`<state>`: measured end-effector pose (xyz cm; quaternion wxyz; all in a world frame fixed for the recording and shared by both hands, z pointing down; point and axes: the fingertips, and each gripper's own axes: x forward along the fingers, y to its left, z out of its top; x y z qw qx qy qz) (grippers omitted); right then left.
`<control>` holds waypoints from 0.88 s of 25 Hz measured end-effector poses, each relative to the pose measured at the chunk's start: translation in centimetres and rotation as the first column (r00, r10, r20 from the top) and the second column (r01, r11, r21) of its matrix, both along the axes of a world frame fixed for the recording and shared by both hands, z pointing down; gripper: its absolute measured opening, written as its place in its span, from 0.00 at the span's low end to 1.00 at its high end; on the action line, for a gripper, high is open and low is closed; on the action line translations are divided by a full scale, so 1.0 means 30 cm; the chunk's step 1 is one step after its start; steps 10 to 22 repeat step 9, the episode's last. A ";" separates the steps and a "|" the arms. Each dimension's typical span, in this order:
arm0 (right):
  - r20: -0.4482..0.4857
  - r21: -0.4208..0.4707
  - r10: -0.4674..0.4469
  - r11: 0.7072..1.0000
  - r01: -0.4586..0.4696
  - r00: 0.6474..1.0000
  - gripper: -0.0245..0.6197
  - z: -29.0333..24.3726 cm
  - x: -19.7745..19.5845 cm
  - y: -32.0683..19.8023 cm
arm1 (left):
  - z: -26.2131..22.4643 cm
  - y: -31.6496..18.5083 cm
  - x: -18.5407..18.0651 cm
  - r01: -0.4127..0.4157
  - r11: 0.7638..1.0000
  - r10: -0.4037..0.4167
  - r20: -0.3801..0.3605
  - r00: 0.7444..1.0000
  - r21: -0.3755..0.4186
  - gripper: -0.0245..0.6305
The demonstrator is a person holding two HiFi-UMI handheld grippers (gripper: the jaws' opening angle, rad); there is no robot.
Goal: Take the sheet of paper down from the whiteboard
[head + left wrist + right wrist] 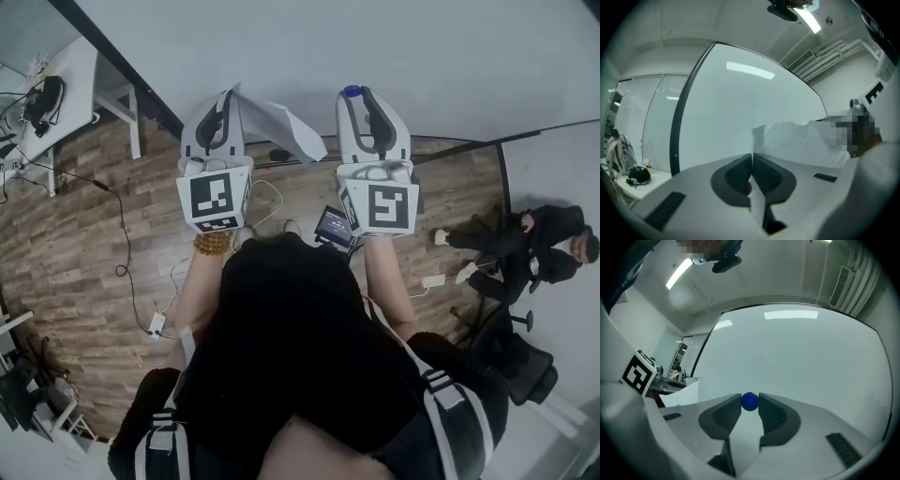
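My left tool pinches the paper, my right tool the blue magnet; the sheet looks free of the whiteboard.

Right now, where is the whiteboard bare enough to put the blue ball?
The whiteboard is bare ahead of the right claw and its blue ball, right of the sheet of paper. It is crowded only by the left claw, which pinches that sheet.

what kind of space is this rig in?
Probably an office or lab workroom: a big wall whiteboard, a white desk with cabled gear, and an office chair on wood-look flooring.
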<state>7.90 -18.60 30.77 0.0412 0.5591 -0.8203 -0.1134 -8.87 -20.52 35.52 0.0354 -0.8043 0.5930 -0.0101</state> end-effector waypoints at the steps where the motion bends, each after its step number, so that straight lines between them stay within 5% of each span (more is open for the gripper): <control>1: -0.002 0.003 -0.002 1.000 0.002 1.000 0.21 -0.008 -0.005 0.003 | -0.005 0.000 -0.006 0.000 1.000 0.000 -0.009 1.000 -0.001 0.05; 22: 0.009 0.037 -0.015 0.999 0.015 1.000 0.21 -0.055 -0.009 0.009 | -0.018 -0.010 -0.016 -0.001 1.000 0.000 -0.060 0.998 -0.019 0.05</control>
